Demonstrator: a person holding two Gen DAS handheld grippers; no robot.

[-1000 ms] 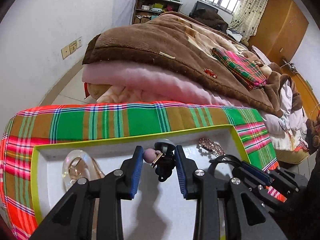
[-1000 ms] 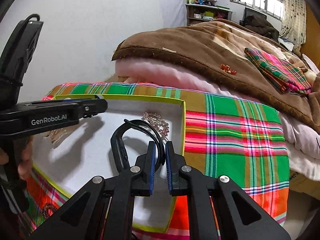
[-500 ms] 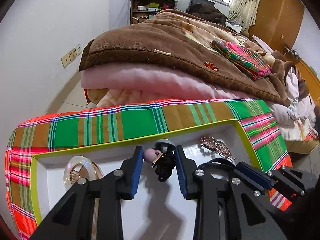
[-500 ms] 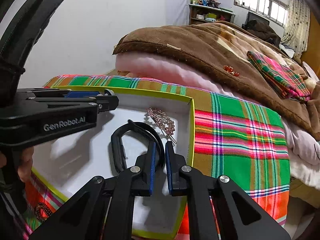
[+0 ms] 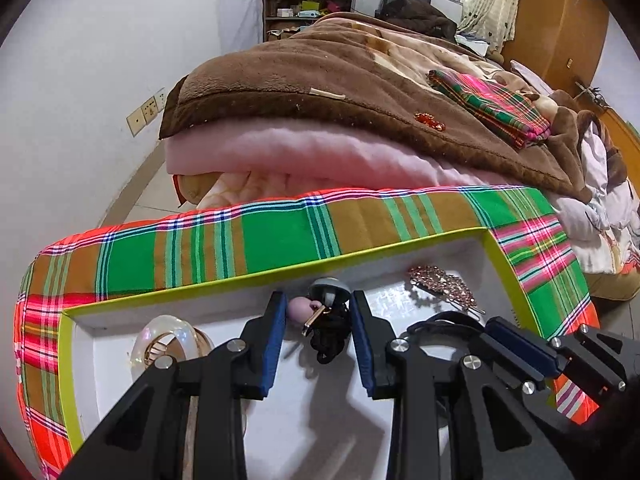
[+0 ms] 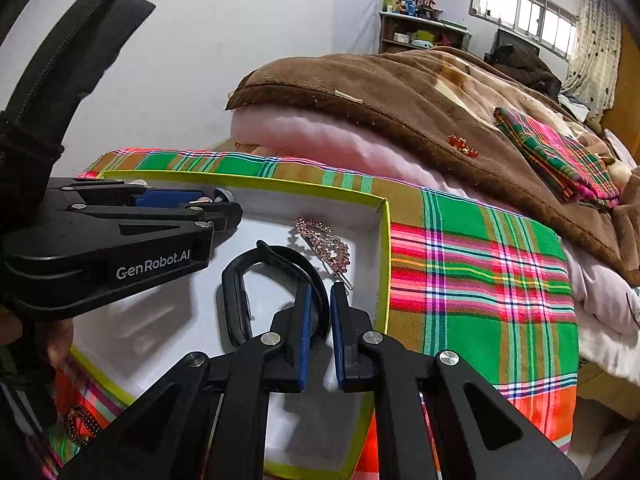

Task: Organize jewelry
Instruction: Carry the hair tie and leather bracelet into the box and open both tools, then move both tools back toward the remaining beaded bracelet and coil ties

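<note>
on a plaid cloth [image 5: 280,236] sits a shallow white box [image 5: 168,294] with a yellow-green rim, and everything the task concerns lies inside it or just by it. at the left end of the box, in the left wrist view, a clear bangle [image 5: 160,338] rests on the white floor, partly hidden behind the left gripper's frame. next comes the left gripper [image 5: 319,334], its blue-padded jaws standing partly apart around a small bundle: a black hair tie [image 5: 332,338] with a pale pink bead [image 5: 299,309] and a gold clasp, topped by a grey dome; the pads seem to touch the bundle on both sides, though whether they truly clamp it cannot be told. further right, near the far right corner of the box, lies a pink rhinestone hair clip [image 6: 322,240], flat on the floor and free of both tools. just in front of it the right gripper [image 6: 319,300] has its jaws drawn nearly together, pinching the strap of a black wristband [image 6: 236,300] that loops down onto the box floor. outside the box, at the lower left of the right wrist view, a dark beaded bracelet [image 6: 80,424] lies on the cloth. beyond the cloth, a brown blanket [image 6: 400,92] covers a bed, with a small red ornament [image 6: 462,145] on it and a folded plaid cloth [image 6: 560,156] to the right.
</note>
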